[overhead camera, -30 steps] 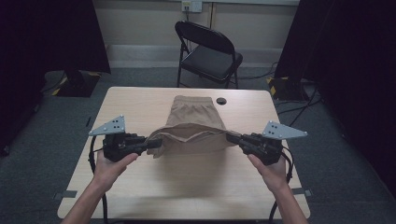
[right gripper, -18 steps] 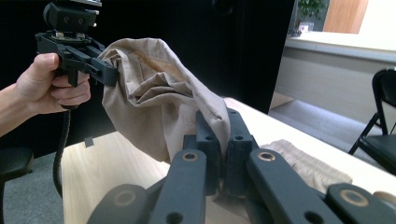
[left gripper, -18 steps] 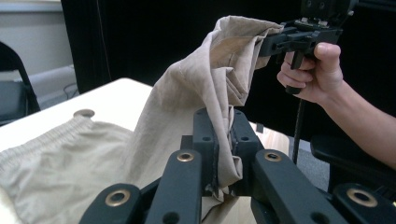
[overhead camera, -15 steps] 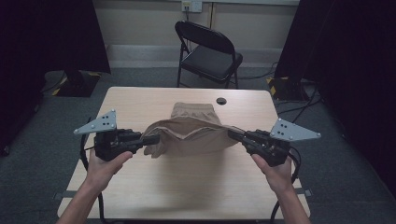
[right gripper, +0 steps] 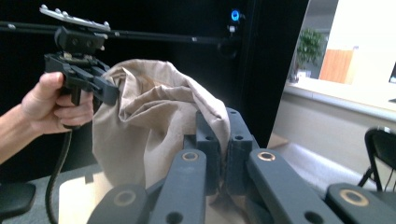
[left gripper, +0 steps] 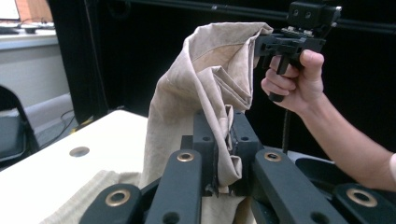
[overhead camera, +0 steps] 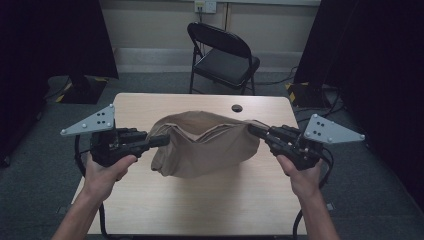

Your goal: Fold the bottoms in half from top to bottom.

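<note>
Left hand [overhead camera: 102, 172]: near left of the table, wrapped round the handle of its gripper.
Right hand [overhead camera: 300, 179]: near right, likewise round a handle.
Left gripper [overhead camera: 162, 140]: points right toward the cloth; in its own view the jaws are pinched tight on a bunched edge of fabric.
Right gripper [overhead camera: 254, 129]: points left; jaws clamped on the opposite edge of the fabric, folds gathered between them.
Tan cloth [overhead camera: 205, 145]: held between the two grippers above the middle of the table, upper edge lifted, lower part sagging in a loose pouch; the left gripper view suggests a trailing end lies on the tabletop.
Cloth, long axis: runs left to right, from one gripper to the other; the held edge is uppermost and the slack hangs downward and toward the near side.
Cloth, handling (judged): light, soft, limp; no stiffness, so it droops wherever unsupported. Not fragile; a thin single layer could slip, a gathered fold grips better.
Cloth, where to hold (judged): at the two end edges or corners, as now, so that drawing the grippers apart spreads it flat.
Table [overhead camera: 210, 210]: pale wood top, bare on the near side.
Cable hole [overhead camera: 237, 108]: dark round opening near the far edge.
Folding chair [overhead camera: 224, 56]: black, beyond the table's far edge.
</note>
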{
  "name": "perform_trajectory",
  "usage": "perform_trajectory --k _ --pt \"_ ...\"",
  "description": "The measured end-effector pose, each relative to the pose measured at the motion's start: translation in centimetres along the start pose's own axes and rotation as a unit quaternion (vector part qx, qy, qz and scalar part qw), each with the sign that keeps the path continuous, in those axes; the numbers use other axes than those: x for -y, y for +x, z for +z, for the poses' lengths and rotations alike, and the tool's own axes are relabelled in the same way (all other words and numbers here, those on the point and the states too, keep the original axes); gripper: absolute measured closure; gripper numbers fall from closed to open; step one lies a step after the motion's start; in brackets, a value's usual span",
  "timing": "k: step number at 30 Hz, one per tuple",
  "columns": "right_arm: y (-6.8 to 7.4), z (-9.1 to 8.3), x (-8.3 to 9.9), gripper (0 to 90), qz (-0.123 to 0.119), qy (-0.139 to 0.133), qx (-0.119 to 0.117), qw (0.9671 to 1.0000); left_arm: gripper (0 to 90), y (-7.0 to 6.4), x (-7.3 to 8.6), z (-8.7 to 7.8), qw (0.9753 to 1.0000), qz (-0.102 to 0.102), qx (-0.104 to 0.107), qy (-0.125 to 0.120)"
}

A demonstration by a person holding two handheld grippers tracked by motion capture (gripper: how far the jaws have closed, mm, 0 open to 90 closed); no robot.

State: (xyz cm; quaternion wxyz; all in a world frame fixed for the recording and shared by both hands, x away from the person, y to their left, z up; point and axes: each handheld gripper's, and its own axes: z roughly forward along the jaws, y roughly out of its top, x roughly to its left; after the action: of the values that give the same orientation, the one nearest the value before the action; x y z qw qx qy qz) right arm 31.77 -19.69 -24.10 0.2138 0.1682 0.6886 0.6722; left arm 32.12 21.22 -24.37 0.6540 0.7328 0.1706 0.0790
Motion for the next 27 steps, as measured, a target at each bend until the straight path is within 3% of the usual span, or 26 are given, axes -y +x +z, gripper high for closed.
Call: perform_trajectory --k 7,12,19,22,27 --pt "0.6 0.0 -2.3 87.9 -0.017 -0.027 -0.008 0.9995 84.6 -0.9 -1.9 -0.2 0.9999 0.015 0.005 -0.007" --pt "0.7 0.2 -2.0 87.9 -0.014 -0.023 -0.012 0.9996 84.6 -0.4 -1.5 -0.3 0.9999 0.011 -0.01 0.003" --pt "-0.9 0.7 2.5 87.8 0.026 0.04 0.004 0.9989 84.5 3.1 2.1 1.1 0.9981 -0.032 -0.018 0.051" --pt "-1.9 1.4 4.6 87.8 0.044 0.067 0.013 0.9967 84.6 4.9 4.1 2.3 0.9954 -0.063 -0.014 0.071" --pt "-3.5 2.6 8.2 87.8 0.076 0.106 0.022 0.9912 84.6 7.1 7.2 3.7 0.9909 -0.096 -0.017 0.093"
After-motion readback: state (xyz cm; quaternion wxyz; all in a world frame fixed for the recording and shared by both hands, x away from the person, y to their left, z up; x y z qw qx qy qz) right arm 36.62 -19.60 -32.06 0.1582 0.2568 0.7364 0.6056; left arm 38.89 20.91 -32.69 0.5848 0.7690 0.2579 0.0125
